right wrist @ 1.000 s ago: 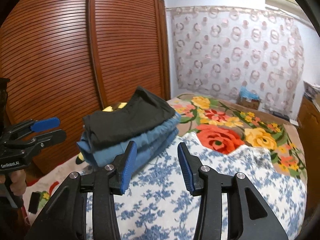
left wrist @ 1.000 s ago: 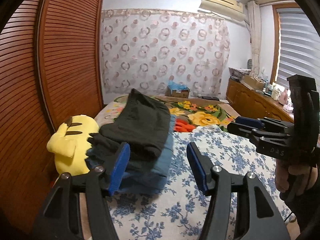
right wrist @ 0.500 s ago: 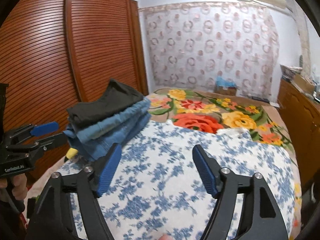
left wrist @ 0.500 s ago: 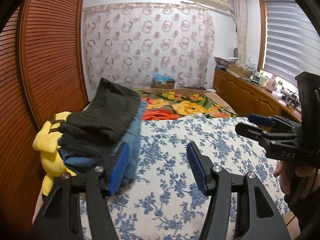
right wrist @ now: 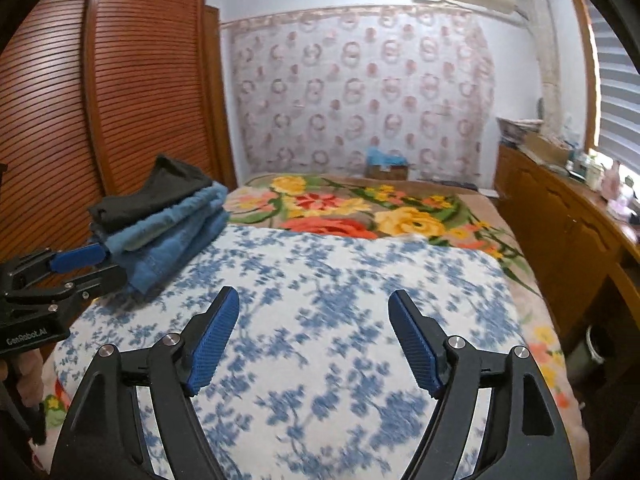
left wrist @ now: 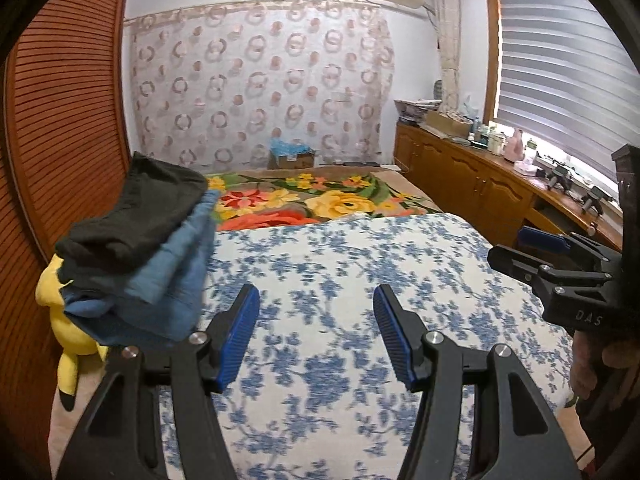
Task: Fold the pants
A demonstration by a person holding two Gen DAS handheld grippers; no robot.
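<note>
Left gripper spread, nothing between its pads, right gripper just opened wider, likewise empty, folded pants stack ahead-left of both, yellow plush toy shown only by left wrist view.

Ahead of your matt black plastic left gripper with ribbed blue pads lies a soft printed cotton sheet; to its left, folded matt cloth pants and slatted glossy wood doors.

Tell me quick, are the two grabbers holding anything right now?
Left gripper: open, nothing between its fingers.
Right gripper: open, holding nothing; its fingers have just been opening.
</note>
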